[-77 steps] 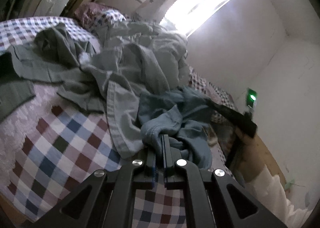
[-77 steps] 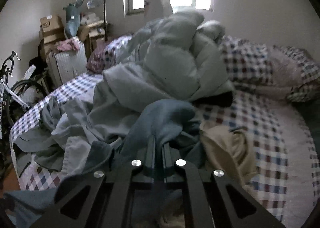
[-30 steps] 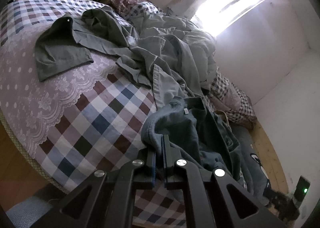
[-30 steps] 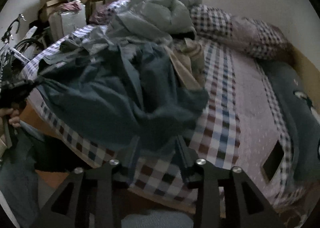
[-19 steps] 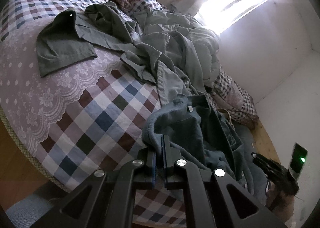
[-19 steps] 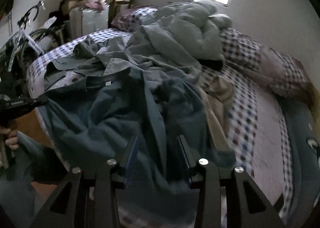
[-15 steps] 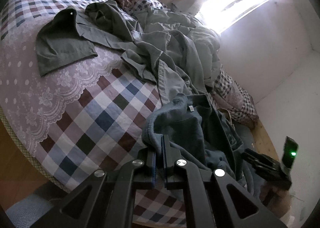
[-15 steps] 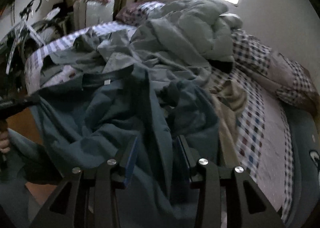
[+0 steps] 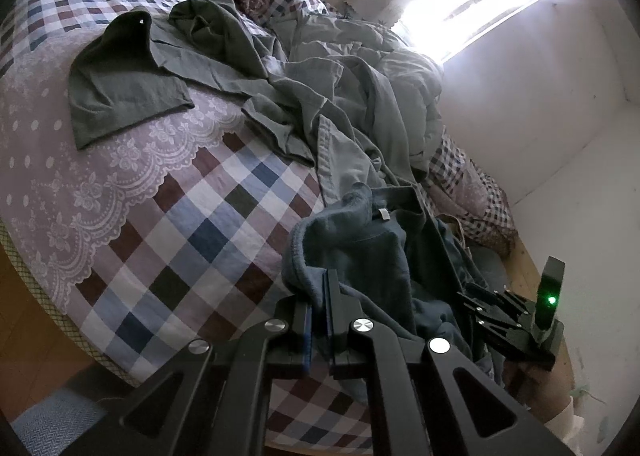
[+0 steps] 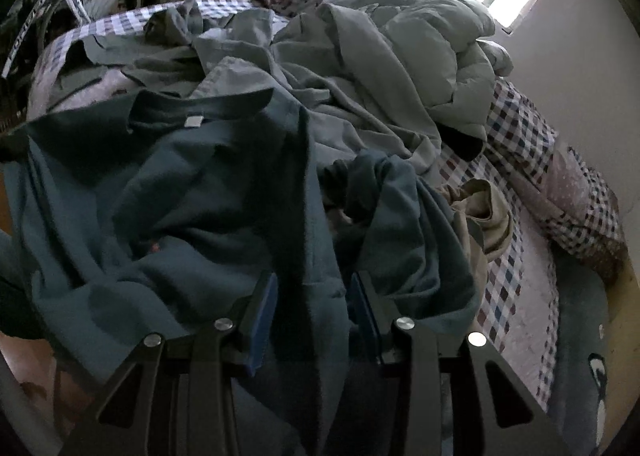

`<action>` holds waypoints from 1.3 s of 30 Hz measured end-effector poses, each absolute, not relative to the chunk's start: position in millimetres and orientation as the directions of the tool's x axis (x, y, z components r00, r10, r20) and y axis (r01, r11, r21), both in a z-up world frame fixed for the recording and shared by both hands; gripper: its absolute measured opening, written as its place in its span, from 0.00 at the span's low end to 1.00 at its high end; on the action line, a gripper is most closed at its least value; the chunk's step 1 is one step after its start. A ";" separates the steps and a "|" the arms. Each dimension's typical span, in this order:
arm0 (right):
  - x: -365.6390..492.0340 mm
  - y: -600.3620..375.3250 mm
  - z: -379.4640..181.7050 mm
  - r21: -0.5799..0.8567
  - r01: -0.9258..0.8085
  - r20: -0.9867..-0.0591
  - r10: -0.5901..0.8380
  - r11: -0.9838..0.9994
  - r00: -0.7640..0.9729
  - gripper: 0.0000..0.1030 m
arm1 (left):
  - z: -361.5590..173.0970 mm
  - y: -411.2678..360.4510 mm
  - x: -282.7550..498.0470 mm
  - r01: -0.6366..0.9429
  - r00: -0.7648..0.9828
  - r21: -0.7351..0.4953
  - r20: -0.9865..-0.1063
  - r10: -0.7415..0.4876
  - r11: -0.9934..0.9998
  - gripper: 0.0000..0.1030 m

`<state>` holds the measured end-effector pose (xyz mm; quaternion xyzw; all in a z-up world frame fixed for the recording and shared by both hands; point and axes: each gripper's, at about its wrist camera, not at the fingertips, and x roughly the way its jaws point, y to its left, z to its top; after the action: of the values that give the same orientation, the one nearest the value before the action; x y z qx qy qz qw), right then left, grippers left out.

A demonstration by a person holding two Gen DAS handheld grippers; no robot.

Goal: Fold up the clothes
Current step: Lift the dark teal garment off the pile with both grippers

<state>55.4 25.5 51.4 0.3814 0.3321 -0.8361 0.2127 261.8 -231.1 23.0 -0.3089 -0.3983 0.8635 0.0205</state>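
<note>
One blue shirt (image 10: 192, 216) lies spread over the near edge of the bed (image 9: 192, 232), its collar and small white neck label facing up in the right wrist view. The left gripper (image 9: 319, 296) has its jaws closed on a bunched fold of that shirt at one side, cloth squeezed between the two fingers. The right gripper (image 10: 312, 308) has its jaws parted; shirt cloth drapes between and over the two blue-lined fingers, but they are not pressed on it (whether they touch it I cannot tell). In the left wrist view the right gripper also shows at the far side of the shirt, with one green light lit on its body.

Besides the blue shirt, the bed carries one dark green garment (image 9: 124, 92) lying flat on the lace-patterned part of the cover, one heap of grey-green clothes (image 9: 320, 112) merging into a pale quilt (image 10: 432, 40), and one tan garment (image 10: 484, 216) just beside the blue shirt. Two checked pillows (image 10: 576, 192) lie near the wall. One bicycle (image 10: 60, 4) stands beyond the bed.
</note>
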 end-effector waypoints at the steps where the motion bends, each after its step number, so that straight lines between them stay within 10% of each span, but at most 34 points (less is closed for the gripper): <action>1: 53.1 24.9 49.6 -0.399 0.610 -0.781 -0.096 -0.685 -0.618 0.39 | 23.1 -231.1 261.7 0.210 -0.808 -0.700 -0.517 0.282 -0.682 0.04; 16: 38.7 24.2 40.5 -0.437 0.593 -0.776 -0.050 -0.676 -0.629 0.05 | 24.0 -230.1 261.6 0.207 -0.807 -0.695 -0.519 0.282 -0.688 0.04; 39: 158.6 81.3 224.2 -0.434 0.332 -0.410 -0.145 -0.837 -0.901 0.03 | 113.1 -202.0 292.6 0.083 -0.867 -0.583 -0.442 0.230 -0.808 0.04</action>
<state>158.6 81.3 224.2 0.1834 0.2555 -0.9408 0.1268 292.6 -202.0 113.1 -0.2546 -0.3070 0.9161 0.0400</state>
